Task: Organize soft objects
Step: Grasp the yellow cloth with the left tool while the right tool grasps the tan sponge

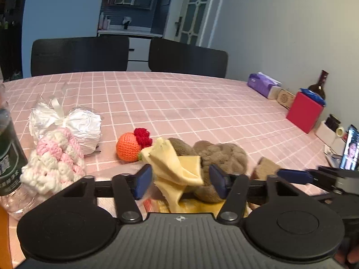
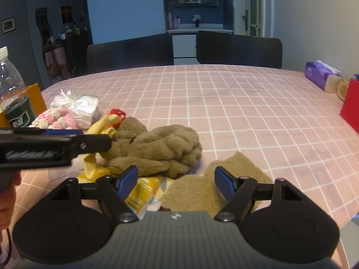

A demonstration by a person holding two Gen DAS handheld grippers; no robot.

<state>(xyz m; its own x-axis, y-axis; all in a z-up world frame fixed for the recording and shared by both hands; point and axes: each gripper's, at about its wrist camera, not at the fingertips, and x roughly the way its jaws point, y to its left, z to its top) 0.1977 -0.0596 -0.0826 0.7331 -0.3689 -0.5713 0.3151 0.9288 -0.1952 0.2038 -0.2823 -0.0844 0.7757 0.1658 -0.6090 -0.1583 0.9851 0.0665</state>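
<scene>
A crumpled yellow cloth [image 1: 177, 172] stands between the blue pads of my left gripper [image 1: 180, 184]; the pads do not press on it, so that gripper is open. Behind the cloth lies a brown braided plush [image 1: 215, 154], with an orange crocheted fruit [image 1: 128, 149] to its left. In the right wrist view my right gripper [image 2: 176, 180] is open over a flat tan fibre pad [image 2: 197, 190], with the plush [image 2: 161, 152] just beyond. A yellow packet [image 2: 143, 192] lies under its left finger. The left gripper [image 2: 89, 139] reaches in from the left at the yellow cloth [image 2: 103, 125].
A bagged pink-and-white crochet piece [image 1: 56, 163], a white plastic bundle [image 1: 78, 125] and a water bottle [image 1: 9, 157] stand at the left. Along the right edge are a purple tissue pack [image 1: 262, 85], a red box [image 1: 305, 114], a dark bottle [image 1: 318, 85] and a phone [image 1: 350, 150]. Two black chairs [image 1: 188, 58] stand behind.
</scene>
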